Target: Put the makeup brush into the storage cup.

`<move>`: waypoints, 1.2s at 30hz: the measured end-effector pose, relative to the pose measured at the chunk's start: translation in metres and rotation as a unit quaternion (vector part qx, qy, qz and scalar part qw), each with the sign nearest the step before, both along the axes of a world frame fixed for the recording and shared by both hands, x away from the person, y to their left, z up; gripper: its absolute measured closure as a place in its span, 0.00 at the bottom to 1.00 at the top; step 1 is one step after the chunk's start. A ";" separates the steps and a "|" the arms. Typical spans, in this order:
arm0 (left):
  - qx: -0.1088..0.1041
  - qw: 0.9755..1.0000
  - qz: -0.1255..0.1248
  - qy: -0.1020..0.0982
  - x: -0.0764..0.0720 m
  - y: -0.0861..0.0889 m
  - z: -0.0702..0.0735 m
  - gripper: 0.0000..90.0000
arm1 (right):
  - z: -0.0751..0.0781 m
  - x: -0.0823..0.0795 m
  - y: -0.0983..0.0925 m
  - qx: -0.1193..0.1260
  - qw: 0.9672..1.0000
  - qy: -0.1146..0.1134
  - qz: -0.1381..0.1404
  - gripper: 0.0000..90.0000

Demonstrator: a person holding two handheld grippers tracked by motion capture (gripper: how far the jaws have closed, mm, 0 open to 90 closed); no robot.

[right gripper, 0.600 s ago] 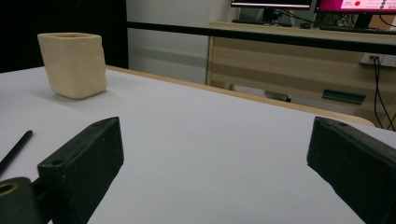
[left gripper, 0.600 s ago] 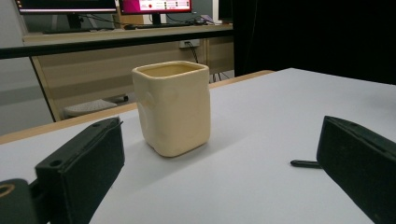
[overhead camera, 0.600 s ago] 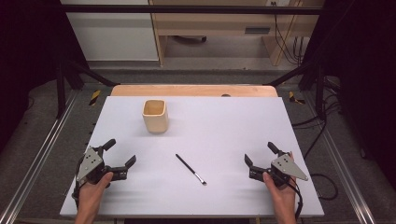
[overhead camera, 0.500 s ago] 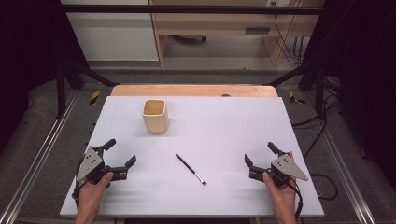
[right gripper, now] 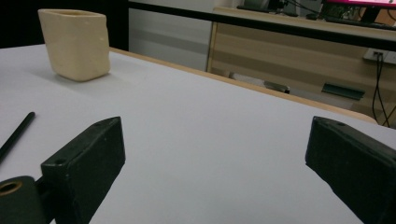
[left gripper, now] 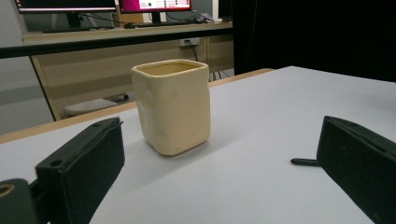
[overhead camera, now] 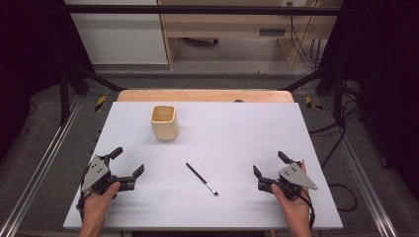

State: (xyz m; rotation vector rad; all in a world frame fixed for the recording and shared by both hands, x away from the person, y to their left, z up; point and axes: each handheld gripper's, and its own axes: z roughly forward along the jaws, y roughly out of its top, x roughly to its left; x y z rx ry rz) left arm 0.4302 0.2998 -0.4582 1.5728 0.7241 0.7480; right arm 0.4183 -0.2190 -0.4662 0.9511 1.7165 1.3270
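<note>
A cream square cup (overhead camera: 164, 123) stands upright on the white table (overhead camera: 237, 133), left of centre toward the back. A thin black brush (overhead camera: 201, 178) lies flat near the middle front. My left gripper (overhead camera: 127, 161) rests at the front left, open, nothing between its jaws; its own view looks at the cup (left gripper: 171, 105) and the brush's end (left gripper: 304, 161). My right gripper (overhead camera: 269, 164) rests at the front right, open and empty, with the cup (right gripper: 75, 43) far left and the brush handle (right gripper: 16, 135) at the left edge.
A wooden strip (overhead camera: 205, 95) borders the table's far edge. Metal rails (overhead camera: 44, 163) run along both sides. Beyond stand a wooden desk (overhead camera: 237, 29) and hanging cables (overhead camera: 301, 39). Monitors (left gripper: 154, 5) sit on a far desk.
</note>
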 end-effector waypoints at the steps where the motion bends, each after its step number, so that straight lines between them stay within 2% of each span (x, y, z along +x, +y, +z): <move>1: 0.000 1.000 0.000 0.000 0.000 0.000 0.000 0.01 | 0.000 0.000 0.000 0.000 1.000 0.000 0.000 0.05; 9: 0.001 1.000 0.001 0.000 0.000 0.001 0.000 0.01 | 0.009 -0.001 0.026 -0.002 0.999 0.020 0.037 0.04; 16: 0.001 1.000 0.003 -0.001 0.000 0.001 0.000 0.01 | 0.015 -0.004 0.050 -0.022 0.997 0.035 0.071 0.04; 22: 0.003 1.000 0.001 -0.001 0.000 0.001 0.000 0.01 | 0.018 -0.007 0.066 -0.035 0.994 0.049 0.088 0.04; 24: 0.003 1.000 0.002 -0.001 0.000 0.001 0.000 0.01 | 0.019 -0.007 0.072 -0.040 0.993 0.058 0.096 0.04; 25: 0.003 1.000 0.002 -0.001 0.000 0.001 0.000 0.01 | 0.021 -0.007 0.078 -0.050 0.991 0.066 0.102 0.04; 27: 0.003 1.000 0.002 -0.001 0.000 0.001 0.000 0.01 | 0.022 -0.007 0.082 -0.054 0.990 0.070 0.106 0.04; 28: 0.002 1.000 0.003 -0.001 0.000 0.002 0.000 0.01 | 0.024 -0.007 0.088 -0.062 0.989 0.077 0.113 0.03; 29: 0.003 1.000 0.003 0.000 0.000 0.002 0.000 0.01 | 0.024 -0.007 0.088 -0.062 0.989 0.077 0.113 0.03; 30: 0.003 1.000 0.003 -0.001 0.000 0.002 0.000 0.01 | 0.025 -0.006 0.094 -0.070 0.987 0.086 0.119 0.04; 32: 0.003 1.000 0.003 -0.002 0.000 0.002 0.000 0.01 | 0.026 -0.005 0.096 -0.072 0.986 0.088 0.123 0.05; 34: 0.003 1.000 0.004 -0.002 0.000 0.002 0.000 0.01 | 0.028 -0.005 0.102 -0.074 0.984 0.094 0.135 0.05; 36: 0.004 1.000 0.004 -0.002 0.000 0.002 0.000 0.01 | 0.029 -0.004 0.110 -0.085 0.980 0.107 0.145 0.04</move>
